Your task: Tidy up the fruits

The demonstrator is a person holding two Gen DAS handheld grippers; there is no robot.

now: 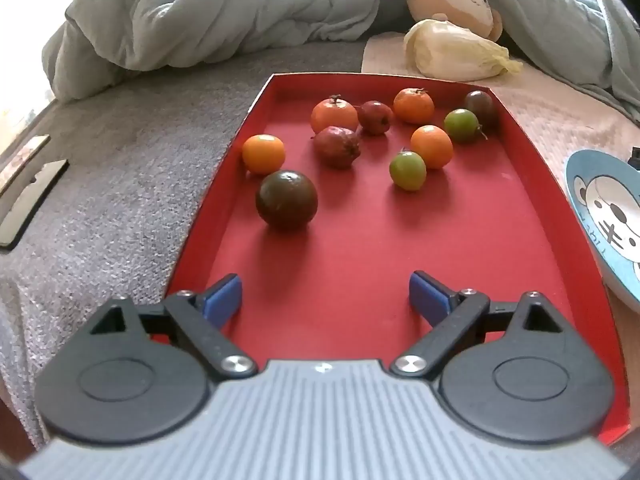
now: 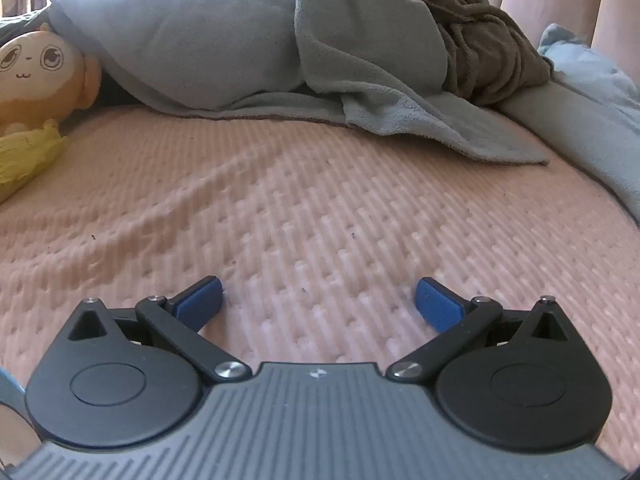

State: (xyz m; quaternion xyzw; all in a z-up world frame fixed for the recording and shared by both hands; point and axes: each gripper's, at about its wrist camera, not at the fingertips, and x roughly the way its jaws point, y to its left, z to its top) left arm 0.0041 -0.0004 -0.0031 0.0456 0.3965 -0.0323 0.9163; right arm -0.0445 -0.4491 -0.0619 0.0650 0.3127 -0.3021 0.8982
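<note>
Since the fruits all lie loose in the red tray (image 1: 532, 184), mixed by colour rather than grouped, the sorting looks not yet begun. Nearest the left gripper (image 1: 325, 300) is a dark round fruit (image 1: 286, 199), just ahead of its jaws and a little to their left; beside it, against the tray's left wall, sits an orange fruit (image 1: 263, 154). Further in lie two reddish fruits (image 1: 337, 147), three more orange ones, two green fruits (image 1: 407, 170) and a second dark one in the far right corner. The tray's walls probably keep them from rolling off onto the soft bed. The left gripper's jaws stand wide apart over the tray's bare near end and hold nothing. To the tray's right, a blue plate (image 1: 580, 168) with a cartoon animal pokes into view, a likely place to put sorted fruit.

The right gripper (image 2: 319, 302) hangs over the pink bedcover (image 2: 320, 200), jaws equally wide and empty, with no fruit in its view. Beyond are a cabbage (image 1: 456, 54), a plush monkey (image 1: 452, 0) and rumpled grey blankets (image 2: 224, 40).
</note>
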